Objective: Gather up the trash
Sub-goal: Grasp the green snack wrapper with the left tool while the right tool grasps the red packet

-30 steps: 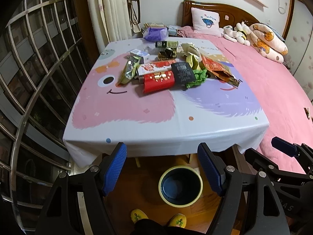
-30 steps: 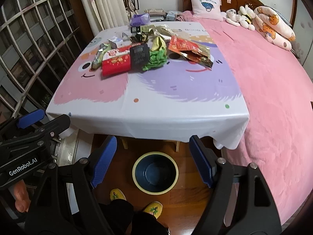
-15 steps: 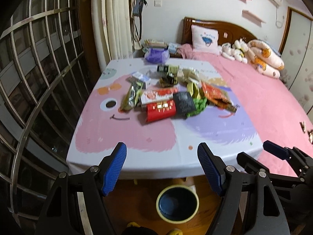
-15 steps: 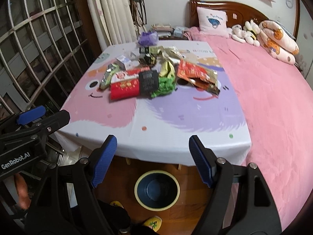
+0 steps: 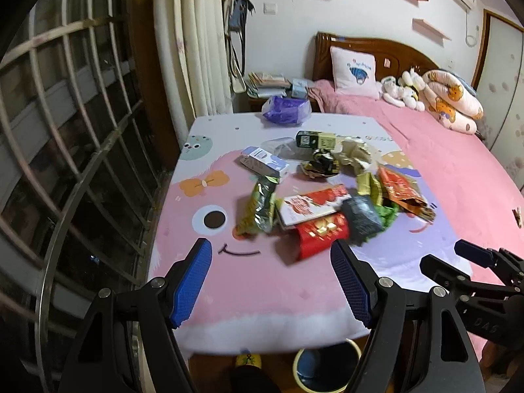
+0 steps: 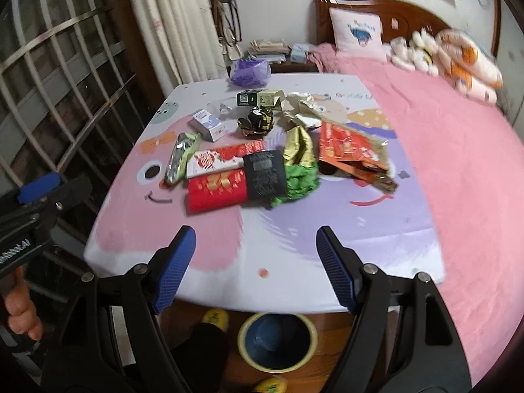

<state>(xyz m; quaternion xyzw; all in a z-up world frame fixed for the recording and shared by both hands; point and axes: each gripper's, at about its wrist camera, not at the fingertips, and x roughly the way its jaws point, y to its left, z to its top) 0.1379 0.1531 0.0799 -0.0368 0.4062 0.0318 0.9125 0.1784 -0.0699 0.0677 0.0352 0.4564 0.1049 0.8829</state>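
Left claw (image 5: pixel 271 278) wide, empty; right claw (image 6: pixel 255 262) wide, empty. Both over near edge of bench (image 6: pixel 327 245). Trash (image 6: pixel 262 150) piled mid-bench. Bin (image 6: pixel 277 340) on floor below.

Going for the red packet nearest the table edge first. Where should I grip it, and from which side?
Take the red packet by its near long edge, coming straight in from the table's front edge. It lies flat with that edge free, while the black packet overlaps its right end and the white-and-red box crowds the far side. Both the left gripper and right gripper are open; probably slide one finger underneath.
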